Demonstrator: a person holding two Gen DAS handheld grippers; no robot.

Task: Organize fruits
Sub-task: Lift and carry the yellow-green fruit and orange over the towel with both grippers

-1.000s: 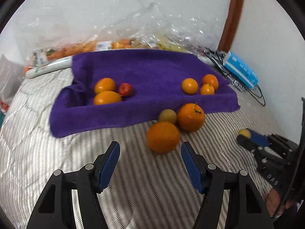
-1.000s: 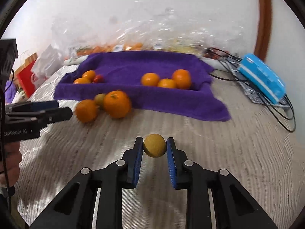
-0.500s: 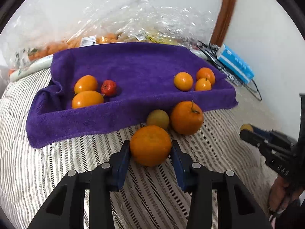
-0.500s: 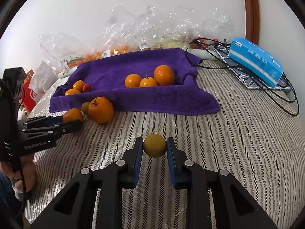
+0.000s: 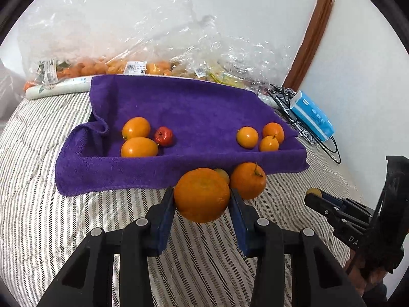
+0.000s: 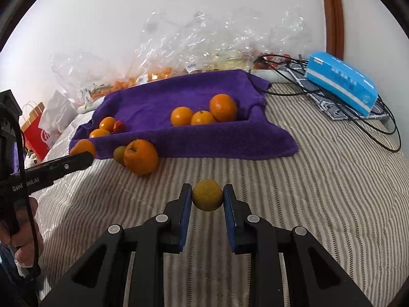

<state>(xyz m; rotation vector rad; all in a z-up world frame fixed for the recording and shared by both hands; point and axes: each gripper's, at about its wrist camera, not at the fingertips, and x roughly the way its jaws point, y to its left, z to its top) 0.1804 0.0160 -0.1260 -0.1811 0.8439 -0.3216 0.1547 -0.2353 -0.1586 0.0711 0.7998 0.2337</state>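
My left gripper (image 5: 202,202) is shut on a large orange (image 5: 202,198) and holds it just above the striped bed, in front of the purple towel (image 5: 184,102). Behind it lie a stemmed orange (image 5: 247,180) and a small greenish fruit (image 5: 223,174). On the towel, two orange fruits (image 5: 136,127) and a small red fruit (image 5: 163,136) lie at the left, three small oranges (image 5: 247,137) at the right. My right gripper (image 6: 207,195) is shut on a small yellow fruit (image 6: 207,195) above the bed, right of the left gripper (image 6: 79,160).
Clear plastic bags of fruit (image 5: 143,58) lie behind the towel along the wall. A blue tissue pack (image 6: 341,81) and black cables (image 6: 358,117) are at the right. A red paper bag (image 6: 35,130) stands off the bed's left side.
My left gripper moved forward, closed on the large orange and lifted it. My right gripper kept hold of the yellow fruit and rose, tilting its view toward the towel.
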